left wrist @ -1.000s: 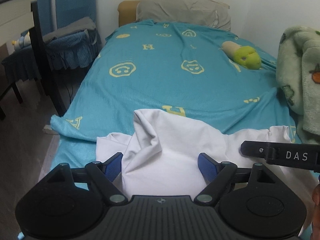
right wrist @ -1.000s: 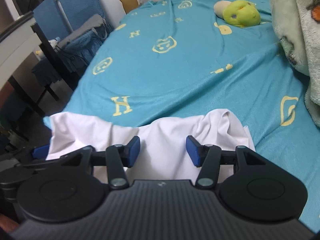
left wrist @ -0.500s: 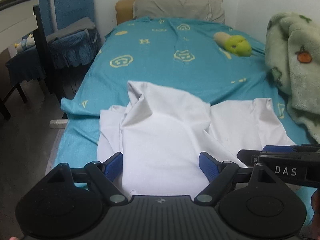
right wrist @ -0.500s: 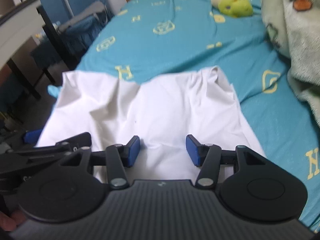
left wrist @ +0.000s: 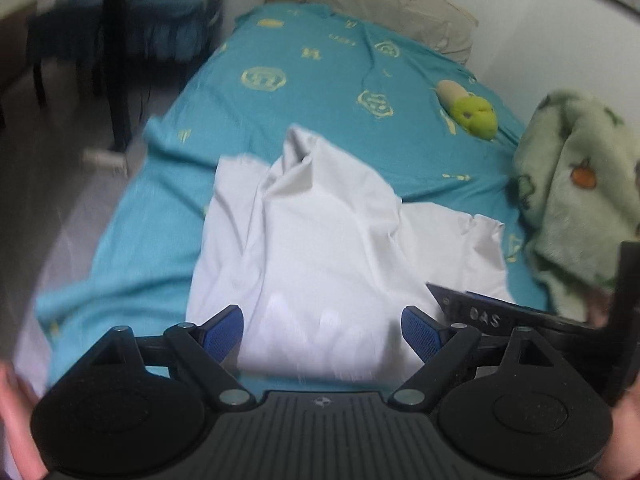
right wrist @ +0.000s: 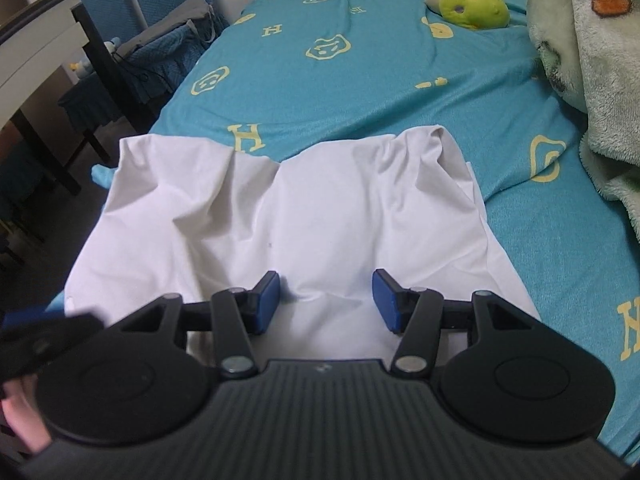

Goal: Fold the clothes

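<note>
A white garment (left wrist: 320,248) lies crumpled on the teal bedsheet (left wrist: 320,92) near the bed's front edge, with one part heaped up at its far end. My left gripper (left wrist: 320,332) hovers over the garment's near hem. Its jaws are opening, and cloth lies below them, unpressed. In the right wrist view the garment (right wrist: 320,208) spreads wider and flatter. My right gripper (right wrist: 326,300) rests low over its near part, half open, and a small pucker sits by the left pad (right wrist: 266,300). The right gripper's finger (left wrist: 480,314) shows in the left wrist view.
A green plush toy (right wrist: 472,6) lies far back on the bed. A fluffy pale green blanket (right wrist: 600,72) is piled along the right side. A grey pillow (left wrist: 392,0) sits at the head. Blue chairs (right wrist: 160,40) and a desk stand left of the bed.
Both views pulled back from the bed, so more of the garment shows, laid out toward the near edge. The left view then rolled and shifted, now blurred. The right view has held still lately.
</note>
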